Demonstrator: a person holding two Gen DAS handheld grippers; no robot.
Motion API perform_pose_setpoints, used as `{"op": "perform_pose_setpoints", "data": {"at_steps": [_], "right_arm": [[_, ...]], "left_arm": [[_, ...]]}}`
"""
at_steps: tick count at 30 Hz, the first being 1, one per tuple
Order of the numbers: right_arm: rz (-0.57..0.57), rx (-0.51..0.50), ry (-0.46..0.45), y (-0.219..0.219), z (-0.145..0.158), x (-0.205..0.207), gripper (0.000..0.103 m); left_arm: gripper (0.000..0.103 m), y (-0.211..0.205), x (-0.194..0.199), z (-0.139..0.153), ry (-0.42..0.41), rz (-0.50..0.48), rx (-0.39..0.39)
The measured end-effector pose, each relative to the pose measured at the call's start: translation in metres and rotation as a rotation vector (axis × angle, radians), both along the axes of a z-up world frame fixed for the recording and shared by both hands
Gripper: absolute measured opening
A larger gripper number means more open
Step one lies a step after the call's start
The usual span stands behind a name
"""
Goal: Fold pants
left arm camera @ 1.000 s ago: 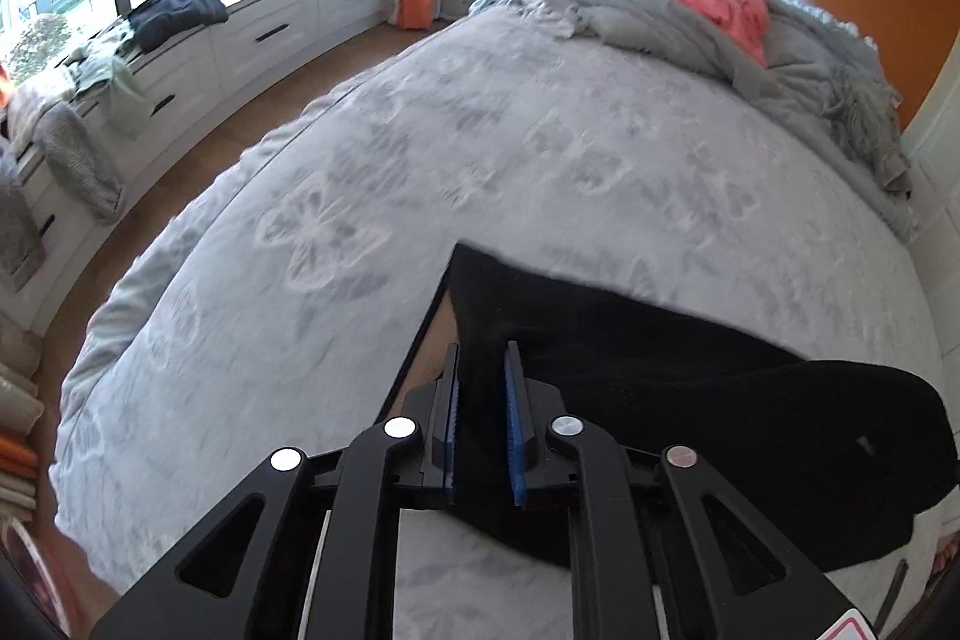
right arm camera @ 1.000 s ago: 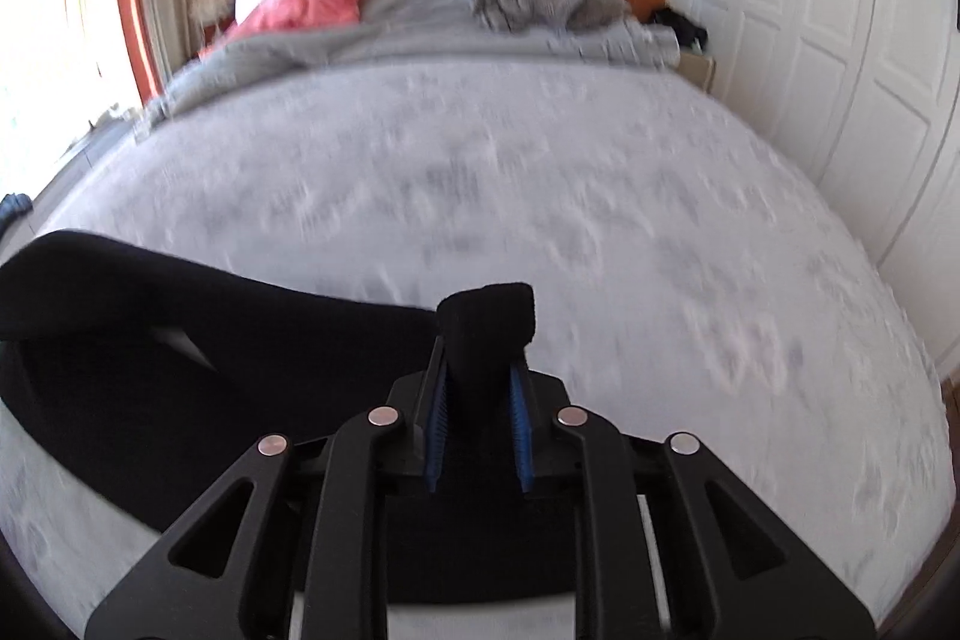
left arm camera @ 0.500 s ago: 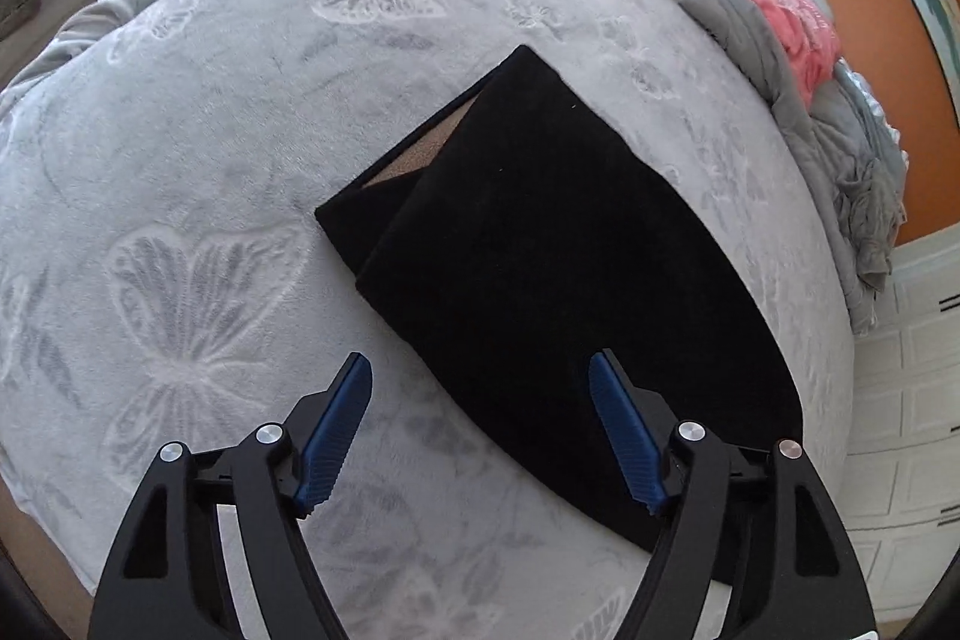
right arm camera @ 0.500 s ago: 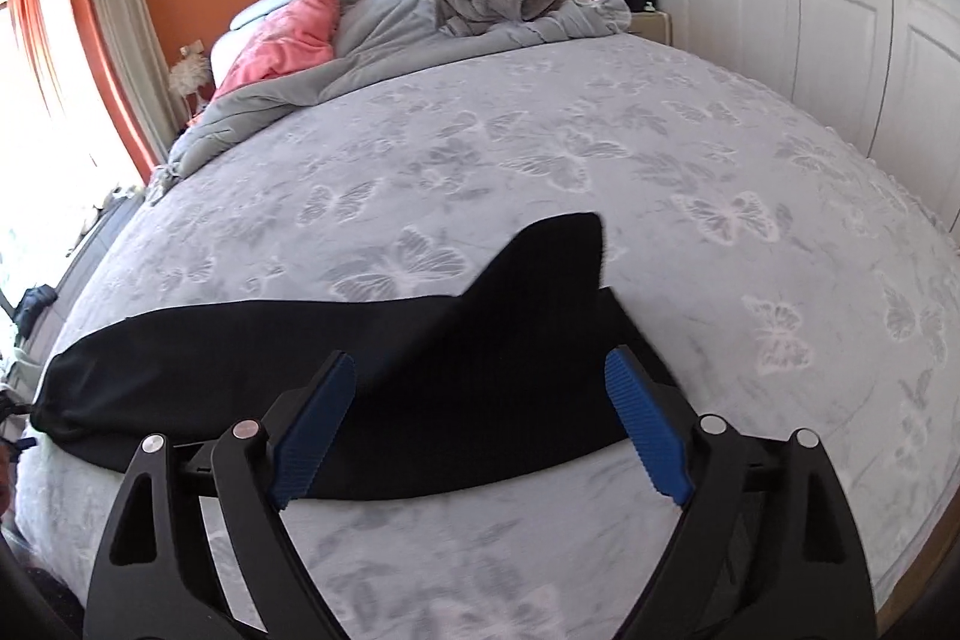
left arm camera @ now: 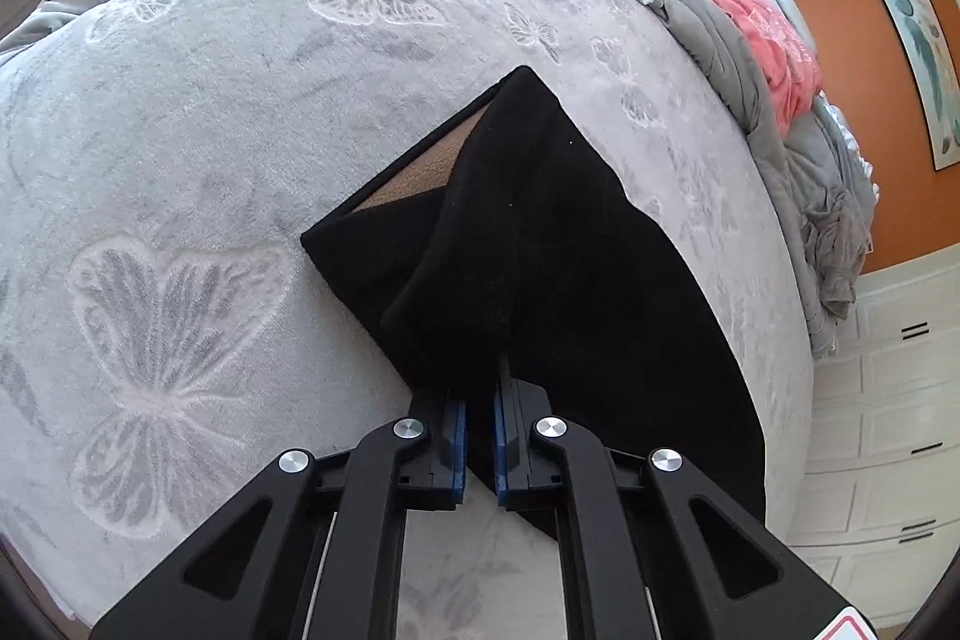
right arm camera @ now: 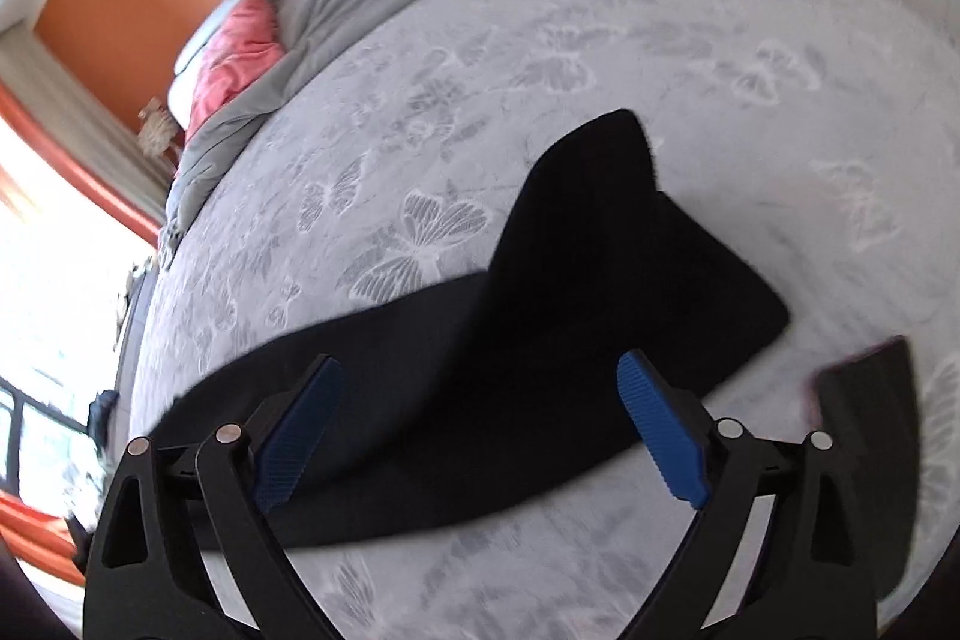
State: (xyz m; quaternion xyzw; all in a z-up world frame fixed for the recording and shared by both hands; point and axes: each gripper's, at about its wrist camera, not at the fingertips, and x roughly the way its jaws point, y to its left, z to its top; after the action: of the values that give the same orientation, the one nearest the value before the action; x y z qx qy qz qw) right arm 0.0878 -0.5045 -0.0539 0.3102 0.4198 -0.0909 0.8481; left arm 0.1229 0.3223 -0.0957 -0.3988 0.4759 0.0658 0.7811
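The black pants are lying on the grey butterfly-patterned bedspread, toward the foot edge of the bed, and they are looking partly folded: one layer is resting doubled over another, with a strip of tan lining peeking out at the waist end. The left gripper is pinching the near edge of the fabric, its blue pads pressed nearly together on the cloth. The right gripper is hovering over the other end with its jaws spread wide, gripping nothing (a corner of the pants is standing up there in a peak). Judging from this, at least one further fold across the length is remaining. No containers are showing in either view, so nothing is sitting inside anything.
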Motion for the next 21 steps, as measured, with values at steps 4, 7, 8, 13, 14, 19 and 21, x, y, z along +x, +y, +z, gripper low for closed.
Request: {"op": "perform_pose_setpoints", "data": {"at_steps": [4,7,8,13,14,19,21], "right_arm": [[-0.070,0.086,0.069,-0.013,-0.034,0.044,0.007],[-0.032,0.160,-0.189,-0.013,0.021,0.036,0.007],[0.003,0.122,-0.246,-0.008,0.041,0.030,0.007],[0.019,-0.072,-0.077,-0.022,0.003,0.010,0.007],[-0.002,-0.066,0.002,-0.030,-0.026,0.007,0.007],[-0.035,-0.007,0.056,-0.037,-0.064,-0.009,0.007],[-0.035,-0.023,0.045,-0.034,-0.054,-0.008,0.007]], "left_arm": [[0.005,0.007,0.005,0.003,-0.018,0.000,-0.013],[0.004,0.017,0.009,0.023,-0.066,-0.026,-0.034],[0.005,0.019,0.012,0.033,-0.092,-0.044,-0.028],[0.005,0.019,0.027,0.034,-0.069,-0.129,0.087],[0.005,0.020,0.027,0.020,-0.036,-0.133,0.066],[0.005,0.023,0.017,-0.012,0.022,-0.131,0.048],[0.005,0.019,0.016,-0.006,0.010,-0.139,0.082]]}}
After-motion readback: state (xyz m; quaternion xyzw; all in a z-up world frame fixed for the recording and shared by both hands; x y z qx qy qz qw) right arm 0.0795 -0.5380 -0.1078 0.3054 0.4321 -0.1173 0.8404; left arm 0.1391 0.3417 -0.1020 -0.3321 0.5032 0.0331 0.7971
